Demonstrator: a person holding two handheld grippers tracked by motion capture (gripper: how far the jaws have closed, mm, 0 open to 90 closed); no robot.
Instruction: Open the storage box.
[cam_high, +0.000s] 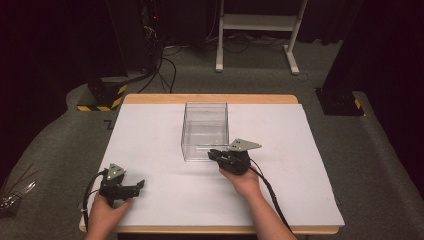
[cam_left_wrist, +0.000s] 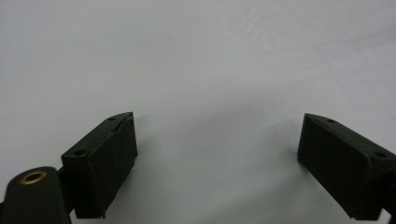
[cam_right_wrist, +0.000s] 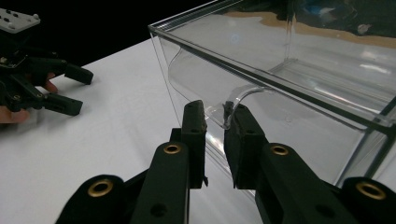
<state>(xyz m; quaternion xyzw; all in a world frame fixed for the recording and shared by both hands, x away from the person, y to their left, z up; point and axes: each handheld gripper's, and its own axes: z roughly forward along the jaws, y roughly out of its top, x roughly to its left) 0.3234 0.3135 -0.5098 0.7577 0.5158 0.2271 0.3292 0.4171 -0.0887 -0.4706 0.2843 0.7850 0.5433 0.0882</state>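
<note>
Pinching the curved handle lip of the clear plastic box (cam_right_wrist: 280, 79), the right gripper (cam_right_wrist: 215, 116) has its fingers clamped, while the left gripper (cam_left_wrist: 217, 154) rests on the white worktop (cam_high: 150, 150), fingers wide apart.

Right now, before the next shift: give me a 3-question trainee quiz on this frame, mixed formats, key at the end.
1. True or false: the left gripper has its jaws spread apart over the bare white table.
2. The right gripper is closing on which part of the clear box? A) far rim B) curved handle lip on the near wall C) base
3. Fill in: the inside of the clear box looks ____.

Key: 1 true; 2 B; 3 empty
</note>
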